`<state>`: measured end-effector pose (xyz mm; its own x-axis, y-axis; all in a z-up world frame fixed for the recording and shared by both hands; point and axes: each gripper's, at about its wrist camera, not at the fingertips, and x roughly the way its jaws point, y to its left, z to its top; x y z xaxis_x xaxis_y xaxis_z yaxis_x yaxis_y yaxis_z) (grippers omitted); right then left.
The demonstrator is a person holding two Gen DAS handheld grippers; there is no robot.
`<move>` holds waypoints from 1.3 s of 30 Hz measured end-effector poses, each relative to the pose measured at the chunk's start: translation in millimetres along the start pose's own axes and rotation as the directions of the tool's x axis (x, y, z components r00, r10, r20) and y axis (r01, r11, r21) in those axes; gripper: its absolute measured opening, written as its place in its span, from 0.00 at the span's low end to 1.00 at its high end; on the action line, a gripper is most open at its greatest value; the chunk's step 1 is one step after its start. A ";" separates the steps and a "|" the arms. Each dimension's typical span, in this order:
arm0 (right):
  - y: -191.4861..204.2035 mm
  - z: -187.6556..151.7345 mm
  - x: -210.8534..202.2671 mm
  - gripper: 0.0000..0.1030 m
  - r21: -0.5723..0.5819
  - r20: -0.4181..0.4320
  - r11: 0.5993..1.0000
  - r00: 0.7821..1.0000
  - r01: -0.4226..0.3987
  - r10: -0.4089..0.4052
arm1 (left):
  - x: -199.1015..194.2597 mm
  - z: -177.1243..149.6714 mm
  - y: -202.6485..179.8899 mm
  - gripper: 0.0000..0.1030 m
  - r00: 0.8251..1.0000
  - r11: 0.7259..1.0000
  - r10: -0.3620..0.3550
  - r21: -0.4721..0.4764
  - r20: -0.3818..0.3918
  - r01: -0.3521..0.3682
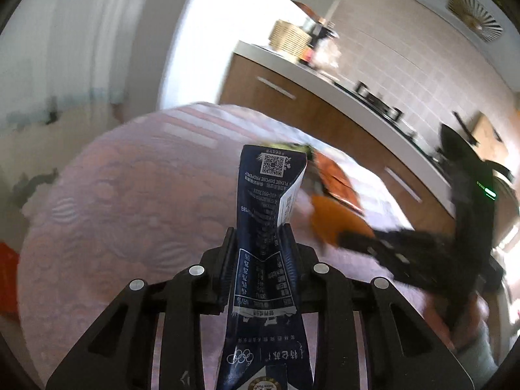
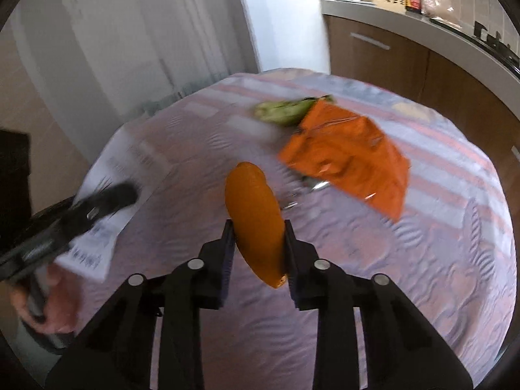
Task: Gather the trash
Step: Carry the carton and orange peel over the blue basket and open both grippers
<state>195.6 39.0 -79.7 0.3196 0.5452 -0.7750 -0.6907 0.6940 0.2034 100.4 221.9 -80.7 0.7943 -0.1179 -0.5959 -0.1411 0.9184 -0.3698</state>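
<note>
My left gripper point(image 1: 258, 243) pinches one flattened dark blue carton point(image 1: 266, 227) upright above the table point(image 2: 373, 276). My right gripper point(image 2: 258, 243) clamps one orange peel point(image 2: 255, 221). On the cloth beyond: one orange bag point(image 2: 347, 159), one green wrapper point(image 2: 282, 112) touching it. Kitchen counter point(image 2: 406, 22) behind; nothing blocks the bag.

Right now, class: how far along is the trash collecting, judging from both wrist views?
Done: nothing shows as binned; no bin is visible. In hand: the left gripper clamps a dark blue carton; the right gripper holds an orange peel. Left: an orange wrapper and green scrap remain on the table.
</note>
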 end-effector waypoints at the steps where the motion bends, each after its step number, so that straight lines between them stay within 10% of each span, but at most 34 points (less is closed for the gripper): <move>1: 4.4 -1.9 -0.8 0.24 0.008 -0.006 1.000 1.000 0.006 -0.006 | -1.5 -0.6 2.3 0.25 1.000 1.000 0.001 -0.009 0.008 -0.001; 9: 30.5 -46.8 -23.6 0.25 0.119 -0.013 0.993 1.000 0.010 -0.008 | -5.7 0.0 -7.8 0.25 0.999 0.999 0.027 0.035 0.038 -0.029; 19: 38.5 -41.6 -6.6 0.55 0.080 -0.010 0.997 1.000 -0.009 0.009 | -7.1 -3.7 -11.1 0.25 0.997 0.997 0.052 0.059 0.049 -0.054; 26: 36.4 -51.1 -13.0 0.22 0.084 -0.007 0.996 0.999 0.033 -0.033 | -5.5 -5.7 -16.5 0.25 0.998 0.995 0.059 0.082 0.029 -0.061; 39: -20.7 -90.4 -171.7 0.21 0.262 0.249 0.949 0.938 0.174 -0.241 | -33.2 -20.5 -137.7 0.25 0.977 0.962 -0.211 0.174 -0.005 0.209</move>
<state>96.3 -111.5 -5.0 0.6276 0.4614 -0.6271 -0.4300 0.8769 0.2149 81.3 91.5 -24.6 0.8030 -0.3109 -0.5084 0.1329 0.9251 -0.3558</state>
